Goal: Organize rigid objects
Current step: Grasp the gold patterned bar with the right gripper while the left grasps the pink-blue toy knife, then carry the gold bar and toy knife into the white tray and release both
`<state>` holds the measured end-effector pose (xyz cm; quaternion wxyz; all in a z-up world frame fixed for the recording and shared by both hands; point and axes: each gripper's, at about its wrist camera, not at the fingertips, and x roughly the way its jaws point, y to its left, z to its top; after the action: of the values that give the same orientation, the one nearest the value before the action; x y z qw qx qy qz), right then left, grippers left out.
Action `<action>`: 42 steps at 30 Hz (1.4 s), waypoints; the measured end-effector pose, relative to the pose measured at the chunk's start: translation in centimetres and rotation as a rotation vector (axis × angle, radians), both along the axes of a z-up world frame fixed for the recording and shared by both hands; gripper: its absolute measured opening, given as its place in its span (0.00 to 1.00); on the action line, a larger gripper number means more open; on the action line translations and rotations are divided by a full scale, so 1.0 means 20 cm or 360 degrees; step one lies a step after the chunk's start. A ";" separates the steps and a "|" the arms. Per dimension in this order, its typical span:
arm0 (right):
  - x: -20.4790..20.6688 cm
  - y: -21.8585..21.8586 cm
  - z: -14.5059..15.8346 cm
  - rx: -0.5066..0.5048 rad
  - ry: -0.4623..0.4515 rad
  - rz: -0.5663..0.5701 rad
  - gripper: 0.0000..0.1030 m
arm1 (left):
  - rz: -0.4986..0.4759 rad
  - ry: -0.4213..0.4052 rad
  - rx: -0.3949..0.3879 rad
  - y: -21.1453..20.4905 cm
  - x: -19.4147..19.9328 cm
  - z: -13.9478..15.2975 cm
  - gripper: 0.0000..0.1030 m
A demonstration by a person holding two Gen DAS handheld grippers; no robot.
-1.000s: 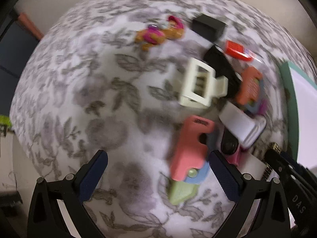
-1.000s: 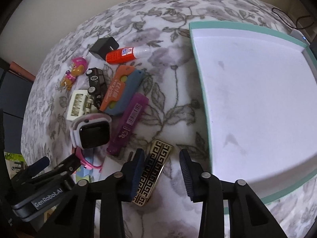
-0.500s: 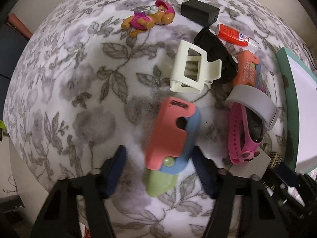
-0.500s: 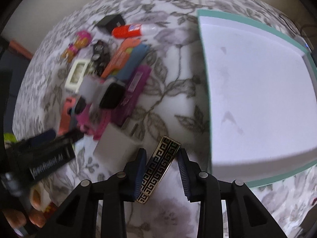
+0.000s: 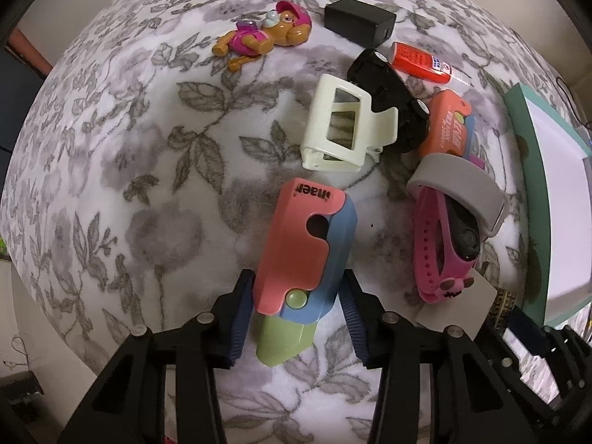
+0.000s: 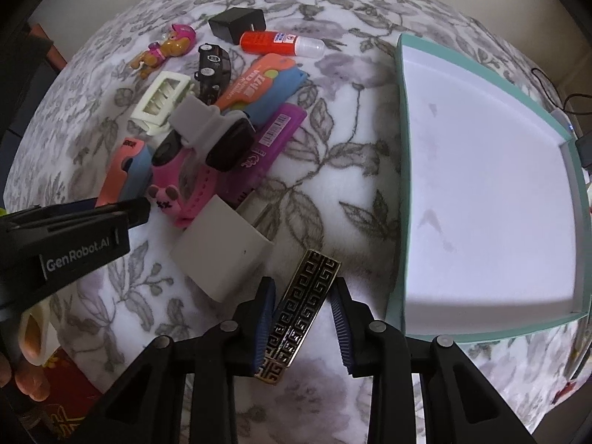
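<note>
Both grippers point down at a surface (image 5: 111, 192) covered in a grey floral cloth.

Left gripper (image 5: 296, 310): jaws have just been closing around the pink, blue and green plastic utility knife (image 5: 307, 259). The blue ribbed fingers (image 5: 240, 318) flank its lower body, the left one against the pink edge; the right one shows a thin gap, so full contact cannot be confirmed. The knife lies flat on the cloth, green tip toward the camera.

Right gripper (image 6: 301, 318): jaws have just been closing on the black-and-gold patterned rectangular bar (image 6: 301, 310). The bar lies diagonally between the fingers (image 6: 264, 318), the left one touching its edge, the right one just beside it with a sliver of gap. The bar rests on the cloth, just beside the near corner of the teal-rimmed white tray (image 6: 401, 222).

Other items in the cluster:
- cream plastic hair claw (image 5: 344, 125)
- black toy car (image 5: 392, 92)
- orange glue bottle (image 5: 421, 61)
- black charger block (image 5: 359, 24)
- cartoon dog figure in pink (image 5: 262, 35)
- pink child's watch strap (image 5: 436, 255) under a grey band (image 5: 458, 185)
- white adapter cube (image 6: 222, 251)
- purple lighter (image 6: 270, 144)
</note>
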<state>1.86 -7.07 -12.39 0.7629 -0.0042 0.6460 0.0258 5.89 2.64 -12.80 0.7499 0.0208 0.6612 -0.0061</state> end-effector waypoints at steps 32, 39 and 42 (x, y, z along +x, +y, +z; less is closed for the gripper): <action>-0.08 -0.37 0.42 0.0242 -0.0383 -0.0179 0.21 | 0.0131 -0.0422 -0.0279 0.14 -0.04 0.35 0.23; -0.09 -0.39 0.46 0.0258 -0.0435 -0.0196 0.21 | 0.0151 -0.0476 -0.0288 0.15 -0.05 0.39 0.23; -0.10 -0.41 0.51 0.0278 -0.0490 -0.0218 0.21 | 0.0166 -0.0559 -0.0332 0.17 -0.07 0.46 0.23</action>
<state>-0.18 -15.32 -2.27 0.8501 0.1022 0.5157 0.0290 4.46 6.06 -3.63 0.8510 -0.0904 0.5163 -0.0321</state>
